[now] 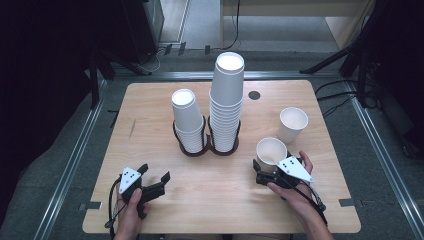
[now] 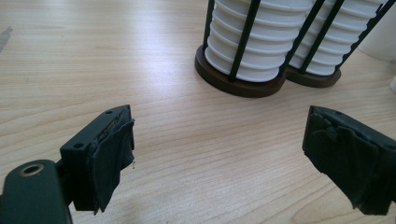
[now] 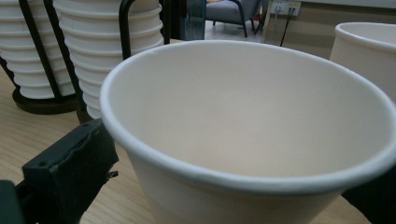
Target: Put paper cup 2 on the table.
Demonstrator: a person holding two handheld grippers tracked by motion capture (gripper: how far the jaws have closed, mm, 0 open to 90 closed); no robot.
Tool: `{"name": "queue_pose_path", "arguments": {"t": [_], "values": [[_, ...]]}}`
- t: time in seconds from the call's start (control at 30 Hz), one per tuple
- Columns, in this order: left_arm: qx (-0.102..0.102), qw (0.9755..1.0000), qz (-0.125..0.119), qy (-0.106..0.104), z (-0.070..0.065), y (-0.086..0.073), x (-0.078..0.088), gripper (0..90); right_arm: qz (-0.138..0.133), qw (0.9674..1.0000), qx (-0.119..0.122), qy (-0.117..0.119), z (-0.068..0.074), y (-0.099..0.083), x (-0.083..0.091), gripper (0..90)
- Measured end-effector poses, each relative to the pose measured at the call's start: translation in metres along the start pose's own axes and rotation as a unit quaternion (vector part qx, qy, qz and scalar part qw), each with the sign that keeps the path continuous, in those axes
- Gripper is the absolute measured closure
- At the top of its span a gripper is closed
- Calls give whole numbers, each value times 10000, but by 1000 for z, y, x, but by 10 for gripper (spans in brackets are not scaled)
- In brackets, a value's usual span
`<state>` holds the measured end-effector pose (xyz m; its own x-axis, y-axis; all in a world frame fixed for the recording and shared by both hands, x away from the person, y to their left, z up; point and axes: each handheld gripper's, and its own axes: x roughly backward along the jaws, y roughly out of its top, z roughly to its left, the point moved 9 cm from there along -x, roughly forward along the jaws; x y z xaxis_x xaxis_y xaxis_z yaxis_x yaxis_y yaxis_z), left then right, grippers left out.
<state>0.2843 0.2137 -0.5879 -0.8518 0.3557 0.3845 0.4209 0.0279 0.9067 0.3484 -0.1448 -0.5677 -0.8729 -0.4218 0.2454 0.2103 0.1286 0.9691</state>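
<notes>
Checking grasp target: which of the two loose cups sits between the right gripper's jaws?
The nearer loose cup, between the right gripper jaws; the other cup stands farther back, apart.

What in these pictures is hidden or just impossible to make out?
- Right gripper view: the near cup covers the right gripper's right jaw, so whether the pads touch it is unclear.
- High view: the bottom cups of both stacks sit behind the holder's bars; no exact count.
- Left gripper view: the frame's top cuts off the stacks.
</notes>
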Motion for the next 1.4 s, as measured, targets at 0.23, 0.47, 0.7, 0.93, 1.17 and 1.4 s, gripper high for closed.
{"name": "queue_pose_path", "arguments": {"t": [0.23,0.47,0.7,0.93,1.17,1.4], "values": [[44,10000,-13,-33,0,0,0,93,-8,10000,-16,31,-1,1,3,0],[76,9999,-30,-66,0,0,0,93,17,10000,8,52,-1,1,8,0],[63,10000,-22,-58,0,-1,-1,93,-10,10000,62,62,-2,3,17,0],[37,10000,-14,-47,-1,-1,-1,93,-6,10000,88,4,-11,0,31,0],[37,10000,-4,-45,-1,-1,-1,93,-39,9999,76,-130,-26,-3,45,0],[25,10000,-1,-47,-1,-1,-1,93,-66,9995,-16,-316,-46,-4,56,0]]}}
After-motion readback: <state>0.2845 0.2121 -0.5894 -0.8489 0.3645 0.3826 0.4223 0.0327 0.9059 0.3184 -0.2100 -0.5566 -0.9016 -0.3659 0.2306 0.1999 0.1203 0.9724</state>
